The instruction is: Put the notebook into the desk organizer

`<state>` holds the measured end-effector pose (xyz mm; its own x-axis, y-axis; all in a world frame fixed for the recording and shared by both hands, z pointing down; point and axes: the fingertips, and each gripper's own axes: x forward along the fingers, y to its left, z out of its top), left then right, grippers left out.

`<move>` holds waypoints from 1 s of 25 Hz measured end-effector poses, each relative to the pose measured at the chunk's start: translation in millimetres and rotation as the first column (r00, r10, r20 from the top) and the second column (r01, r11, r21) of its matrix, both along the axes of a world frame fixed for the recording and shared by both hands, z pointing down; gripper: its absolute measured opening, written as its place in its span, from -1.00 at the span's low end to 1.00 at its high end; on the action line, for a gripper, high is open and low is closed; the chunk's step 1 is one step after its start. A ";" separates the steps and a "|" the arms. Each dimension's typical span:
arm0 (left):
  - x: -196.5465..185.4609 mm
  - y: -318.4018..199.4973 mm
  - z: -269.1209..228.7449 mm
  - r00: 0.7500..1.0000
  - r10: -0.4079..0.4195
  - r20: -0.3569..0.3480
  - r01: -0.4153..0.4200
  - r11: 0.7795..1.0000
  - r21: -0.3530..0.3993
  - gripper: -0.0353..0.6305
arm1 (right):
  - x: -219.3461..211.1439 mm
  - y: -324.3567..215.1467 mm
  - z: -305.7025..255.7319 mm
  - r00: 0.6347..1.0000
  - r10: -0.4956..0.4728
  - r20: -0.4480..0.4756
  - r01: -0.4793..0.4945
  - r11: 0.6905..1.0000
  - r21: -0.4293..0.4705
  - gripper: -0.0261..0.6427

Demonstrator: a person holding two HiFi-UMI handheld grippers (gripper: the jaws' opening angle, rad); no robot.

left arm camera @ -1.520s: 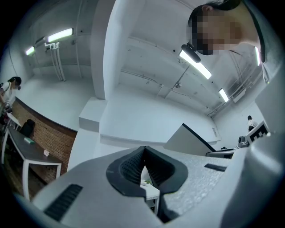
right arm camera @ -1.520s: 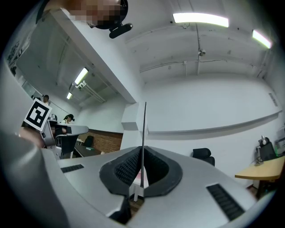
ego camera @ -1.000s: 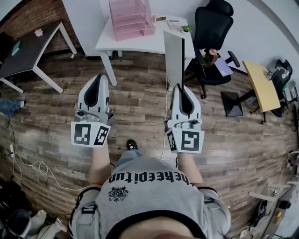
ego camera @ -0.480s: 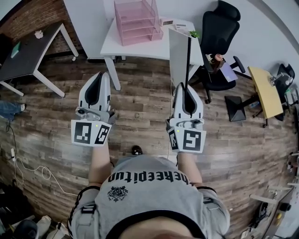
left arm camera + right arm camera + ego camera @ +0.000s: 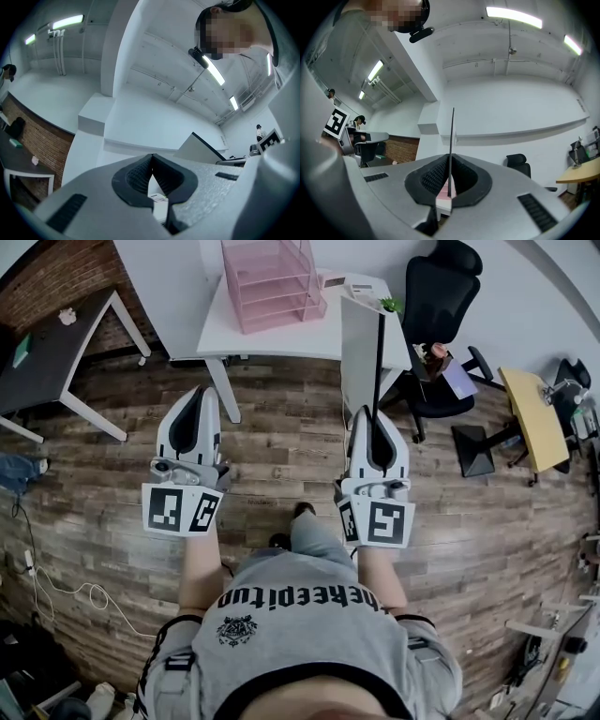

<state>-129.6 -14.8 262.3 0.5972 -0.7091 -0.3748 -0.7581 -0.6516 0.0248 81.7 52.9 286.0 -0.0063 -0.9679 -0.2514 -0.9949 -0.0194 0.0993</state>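
Observation:
A pink tiered desk organizer (image 5: 272,277) stands on a white table (image 5: 281,332) ahead of me. My right gripper (image 5: 373,418) is shut on the lower edge of the notebook (image 5: 359,352), a thin pale-covered book with a black edge, held upright above the wooden floor short of the table. In the right gripper view the notebook (image 5: 451,140) shows edge-on as a thin dark line rising from the closed jaws of the right gripper (image 5: 449,180). My left gripper (image 5: 199,395) is level with it to the left, its jaws of the left gripper (image 5: 151,168) shut and empty.
A black office chair (image 5: 436,296) stands right of the white table, with a yellow side table (image 5: 530,413) farther right. A dark desk (image 5: 47,334) is at far left. A white cable (image 5: 66,573) lies on the floor behind my left side. A small plant (image 5: 391,306) sits on the table corner.
The person has stepped forward; a leg now shows below the grippers and the table sits slightly closer. Both grippers keep their pose, the notebook still held.

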 end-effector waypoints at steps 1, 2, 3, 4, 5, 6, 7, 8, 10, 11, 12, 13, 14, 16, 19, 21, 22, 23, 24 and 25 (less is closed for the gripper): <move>0.5 -4.1 1.0 1.000 0.001 -0.001 -0.001 1.000 -0.003 -0.88 | 1.0 -3.8 0.8 1.000 0.003 0.000 -0.003 1.000 -0.002 -0.90; 1.3 -8.6 1.9 1.000 0.001 -0.001 -0.002 1.000 -0.004 -0.88 | 2.2 -8.1 1.5 1.000 0.006 0.000 -0.006 1.000 -0.004 -0.90; 2.1 -13.5 2.7 1.000 0.001 -0.001 -0.001 1.000 -0.005 -0.88 | 3.6 -13.2 2.2 1.000 0.007 0.000 -0.007 1.000 -0.005 -0.90; 2.8 -18.8 3.5 1.000 0.000 0.001 0.000 1.000 -0.005 -0.88 | 4.8 -19.0 2.8 1.000 0.008 0.000 -0.008 1.000 -0.006 -0.90; 3.0 -24.5 4.1 1.000 -0.003 0.002 0.003 1.000 -0.005 -0.88 | 5.7 -25.4 3.2 1.000 0.007 0.001 -0.007 1.000 -0.005 -0.90; 2.8 -30.7 4.4 1.000 -0.006 0.003 0.006 1.000 -0.004 -0.88 | 6.3 -32.2 3.4 1.000 0.005 0.000 -0.005 1.000 -0.004 -0.90; 2.5 -37.6 4.5 1.000 -0.009 0.002 0.009 1.000 -0.003 -0.88 | 6.7 -39.5 3.4 1.000 0.003 0.000 -0.003 1.000 -0.003 -0.90; 2.2 -45.1 4.4 1.000 -0.013 0.002 0.013 1.000 -0.002 -0.88 | 7.1 -47.5 3.3 1.000 0.002 0.000 -0.002 1.000 -0.002 -0.90; 2.4 -61.9 3.7 1.000 -0.021 0.002 0.021 1.000 -0.001 -0.88 | 8.3 -65.6 2.8 1.000 -0.004 0.000 0.004 1.000 0.000 -0.90; 3.1 -70.8 3.0 1.000 -0.024 0.002 0.024 1.000 0.000 -0.88 | 9.2 -75.5 2.6 1.000 -0.007 0.000 0.007 1.000 0.000 -0.90; 3.9 -80.0 2.3 1.000 -0.028 0.002 0.028 1.000 0.001 -0.88 | 10.2 -85.6 2.2 1.000 -0.011 -0.001 0.011 1.000 0.000 -0.90; 4.8 -89.2 1.4 1.000 -0.031 0.001 0.031 1.000 0.002 -0.88 | 11.2 -95.8 1.7 1.000 -0.014 -0.001 0.014 1.000 0.000 -0.90; 5.7 -98.3 0.6 0.999 -0.034 0.001 0.034 0.999 0.003 -0.88 | 12.1 -105.8 0.9 1.000 -0.018 -0.001 0.018 1.000 0.000 -0.90; 7.1 -116.7 -1.3 0.999 -0.042 0.001 0.042 0.999 0.004 -0.88 | 13.9 -126.0 -1.5 1.000 -0.026 -0.001 0.026 1.000 0.003 -0.90; 11.0 -144.7 -3.6 0.998 -0.057 0.000 0.057 0.998 0.005 -0.88 | 18.6 -156.9 -4.7 0.999 -0.039 -0.003 0.039 0.999 0.004 -0.90; 13.8 -161.8 -3.7 0.998 -0.066 0.002 0.066 0.998 0.002 -0.88 | 21.9 -175.7 -5.6 0.999 -0.047 -0.004 0.047 0.999 0.003 -0.90; 14.8 -169.5 -3.8 0.998 -0.071 0.004 0.071 0.998 0.001 -0.88 | 23.1 -184.3 -6.0 0.999 -0.051 -0.004 0.051 0.999 0.003 -0.90; 15.5 -176.7 -4.3 0.997 -0.075 0.005 0.075 0.997 0.000 -0.88 | 24.0 -192.5 -6.6 0.998 -0.056 -0.005 0.056 0.998 0.003 -0.90; 16.2 -183.5 -5.3 0.997 -0.079 0.006 0.079 0.997 0.001 -0.88 | 24.8 -200.3 -7.3 0.998 -0.060 -0.005 0.060 0.998 0.003 -0.90; 16.9 -189.9 -6.6 0.996 -0.084 0.006 0.084 0.997 0.003 -0.88 | 25.5 -207.8 -8.1 0.998 -0.065 -0.006 0.065 0.998 0.004 -0.90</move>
<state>-112.6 -204.7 255.7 0.5382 -0.7556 -0.3733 -0.8100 -0.5861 0.0185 107.2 -154.9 277.9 -0.0708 -0.9644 -0.2549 -0.9934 0.0451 0.1052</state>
